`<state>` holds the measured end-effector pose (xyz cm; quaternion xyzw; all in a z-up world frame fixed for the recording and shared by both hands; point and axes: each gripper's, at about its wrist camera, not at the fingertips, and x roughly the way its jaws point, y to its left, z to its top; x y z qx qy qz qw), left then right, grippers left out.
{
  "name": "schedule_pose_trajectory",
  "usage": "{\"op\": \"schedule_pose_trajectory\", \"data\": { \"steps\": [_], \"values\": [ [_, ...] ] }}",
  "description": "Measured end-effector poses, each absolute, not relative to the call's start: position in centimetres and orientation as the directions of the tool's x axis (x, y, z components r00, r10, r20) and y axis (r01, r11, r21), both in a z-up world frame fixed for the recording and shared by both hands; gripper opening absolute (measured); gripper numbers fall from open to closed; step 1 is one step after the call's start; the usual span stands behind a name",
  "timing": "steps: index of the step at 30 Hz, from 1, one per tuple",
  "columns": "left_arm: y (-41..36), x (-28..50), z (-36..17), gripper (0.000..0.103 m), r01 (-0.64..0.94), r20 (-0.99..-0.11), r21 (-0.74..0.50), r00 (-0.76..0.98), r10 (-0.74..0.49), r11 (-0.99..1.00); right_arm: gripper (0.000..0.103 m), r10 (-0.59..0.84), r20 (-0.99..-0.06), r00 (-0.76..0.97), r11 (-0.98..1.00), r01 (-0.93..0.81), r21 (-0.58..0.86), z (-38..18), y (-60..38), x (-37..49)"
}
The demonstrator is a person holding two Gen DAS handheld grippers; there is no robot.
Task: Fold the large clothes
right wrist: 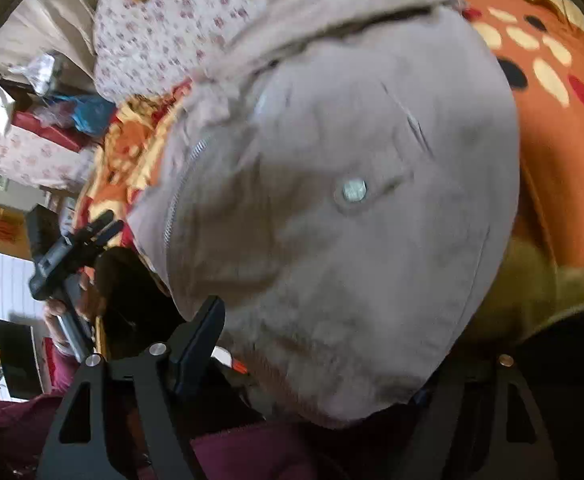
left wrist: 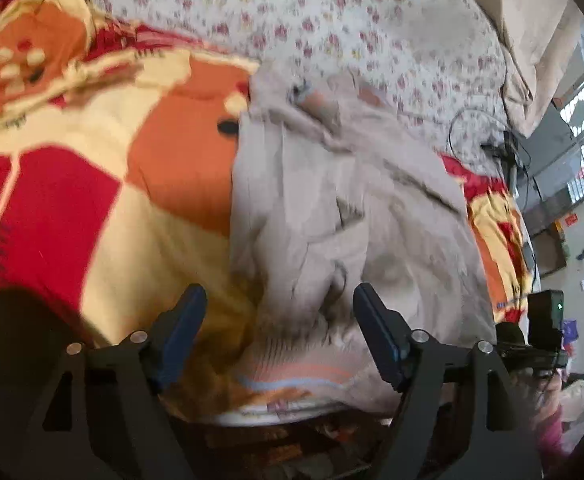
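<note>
Your beige jacket (left wrist: 343,200) lies crumpled on the bed's checked blanket (left wrist: 92,184), its hem just ahead of your left gripper (left wrist: 278,312). Those jaws stand wide, gripping nothing. Your right gripper (right wrist: 323,344) hangs over the jacket's snap (right wrist: 353,191), jaws spread wide around the cloth, not pinching it.

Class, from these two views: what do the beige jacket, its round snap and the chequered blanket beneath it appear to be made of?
Beige jacket: matte woven cloth, probably cotton; it creases softly.
Snap: looks like metal, silvery and reflective.
Chequered blanket: seemingly plush fleece, with soft-edged colour blocks, though blur leaves that open.
</note>
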<state>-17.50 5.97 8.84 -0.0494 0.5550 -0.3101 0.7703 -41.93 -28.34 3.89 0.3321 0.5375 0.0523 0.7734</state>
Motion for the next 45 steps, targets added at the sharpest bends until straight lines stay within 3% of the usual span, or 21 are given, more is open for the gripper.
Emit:
{"op": "schedule_pose_trajectory", "data": {
  "steps": [9, 10, 11, 12, 13, 14, 15, 16, 19, 25, 32, 37, 45],
  "values": [
    [2.5, -20.0, 5.4, 0.075, 0.512, -0.867, -0.389, 0.078, -0.493, 0.766, 0.082, 0.451, -0.830, 0.328, 0.791, 0.282, 0.542, 1.3, -26.6, -42.5],
    [2.4, -20.1, 5.4, 0.073, 0.519, -0.870, -0.379, 0.082, -0.486, 0.766, 0.079, 0.444, -0.834, 0.328, 0.796, 0.282, 0.535, 1.1, -26.4, -42.6],
    [2.1, -20.3, 5.4, 0.060, 0.531, -0.873, -0.372, 0.079, -0.482, 0.761, 0.075, 0.433, -0.838, 0.332, 0.804, 0.278, 0.526, 1.0, -26.4, -43.1],
    [2.0, -20.4, 5.4, 0.039, 0.543, -0.878, -0.363, 0.072, -0.473, 0.757, 0.063, 0.424, -0.839, 0.340, 0.810, 0.272, 0.519, 1.1, -26.3, -43.3],
    [1.9, -20.5, 5.4, 0.029, 0.555, -0.883, -0.351, 0.070, -0.463, 0.754, 0.044, 0.417, -0.837, 0.354, 0.813, 0.267, 0.518, 1.3, -26.3, -43.7],
    [2.0, -20.6, 5.6, 0.014, 0.567, -0.883, -0.343, 0.076, -0.462, 0.749, 0.033, 0.414, -0.835, 0.364, 0.813, 0.266, 0.519, 1.4, -26.3, -44.0],
    [2.2, -20.7, 5.9, 0.010, 0.567, -0.878, -0.352, 0.077, -0.473, 0.745, 0.017, 0.412, -0.830, 0.377, 0.812, 0.261, 0.522, 1.6, -26.5, -44.5],
    [2.4, -20.8, 6.3, 0.009, 0.561, -0.869, -0.371, 0.073, -0.490, 0.740, 0.010, 0.416, -0.819, 0.395, 0.808, 0.252, 0.533, 2.0, -26.7, -44.9],
    [3.5, -21.0, 9.2, 0.007, 0.564, -0.813, -0.446, 0.069, -0.578, 0.695, 0.005, 0.454, -0.740, 0.497, 0.762, 0.215, 0.611, 4.4, -27.9, -46.1],
    [5.0, -21.5, 16.3, 0.007, 0.608, -0.687, -0.486, 0.180, -0.704, 0.629, 0.004, 0.424, -0.526, 0.738, 0.741, 0.051, 0.669, 12.6, -30.0, -46.9],
    [3.8, -15.7, 20.0, 0.007, 0.564, -0.606, -0.491, 0.327, -0.725, 0.664, 0.004, 0.327, -0.383, 0.864, 0.723, 0.032, 0.690, 16.4, -33.7, -41.7],
    [-0.9, -8.6, 19.5, 0.007, 0.538, -0.619, -0.466, 0.368, -0.693, 0.702, 0.004, 0.259, -0.386, 0.885, 0.729, 0.083, 0.679, 17.1, -36.9, -34.3],
    [-9.2, 1.5, 13.9, 0.008, 0.471, -0.713, -0.414, 0.363, -0.600, 0.778, 0.003, 0.158, -0.551, 0.819, 0.700, 0.301, 0.647, 11.7, -44.1, -22.5]
  ]
}}
